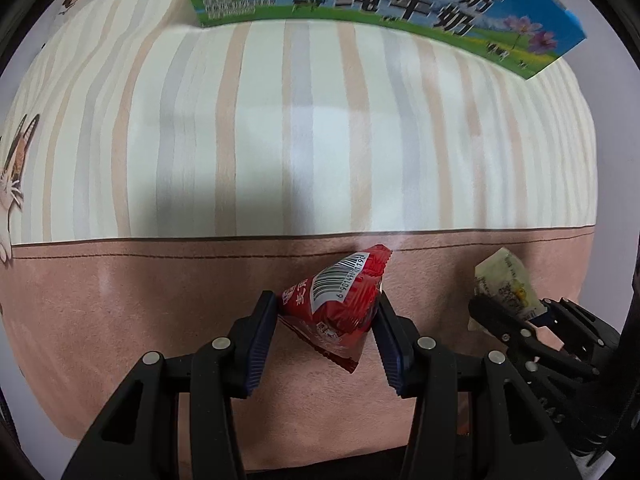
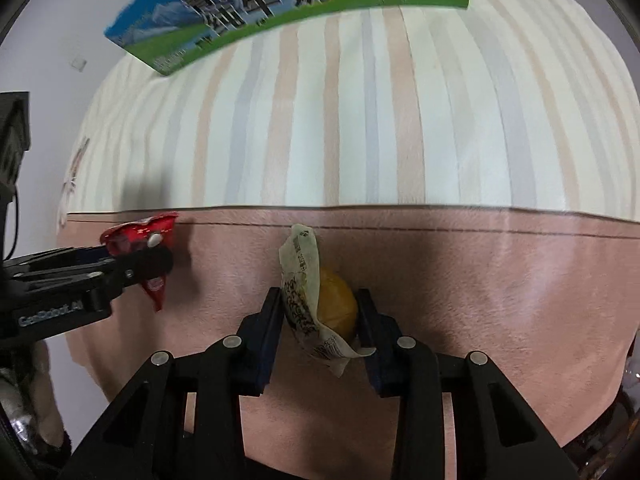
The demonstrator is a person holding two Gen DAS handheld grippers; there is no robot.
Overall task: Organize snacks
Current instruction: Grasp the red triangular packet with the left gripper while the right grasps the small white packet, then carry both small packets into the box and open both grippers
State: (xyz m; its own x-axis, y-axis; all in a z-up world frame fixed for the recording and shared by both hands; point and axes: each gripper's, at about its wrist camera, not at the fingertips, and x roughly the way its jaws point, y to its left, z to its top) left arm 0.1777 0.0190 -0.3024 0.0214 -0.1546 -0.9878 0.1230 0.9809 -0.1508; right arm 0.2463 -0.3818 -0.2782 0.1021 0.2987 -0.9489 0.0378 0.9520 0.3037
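A striped cloth (image 1: 304, 128) in cream, peach and grey covers the far part of the surface, and a plain pink band (image 1: 160, 300) of it runs along the near edge. At the far end stands a milk box (image 1: 384, 4) printed with blue sky, green grass and cows; the right wrist view shows it too (image 2: 280, 4). A cartoon cat print (image 1: 16, 168) sits at the left edge of the cloth. Nothing lies between the claws and the box.

The left claw (image 1: 326, 312) is closed part-way, its two blue pads pressing the sides of a red packet (image 1: 340, 300) with a white barcode label. The packet is held over the pink band, one corner pointing forward and another hanging down.

The right claw (image 2: 320, 312) is likewise closed part-way around a pastry (image 2: 336, 308), a round yellow-brown piece in a clear printed wrapper whose loose end sticks up ahead of the fingers. It too is over the pink band.

The two claws are side by side, near each other but apart.
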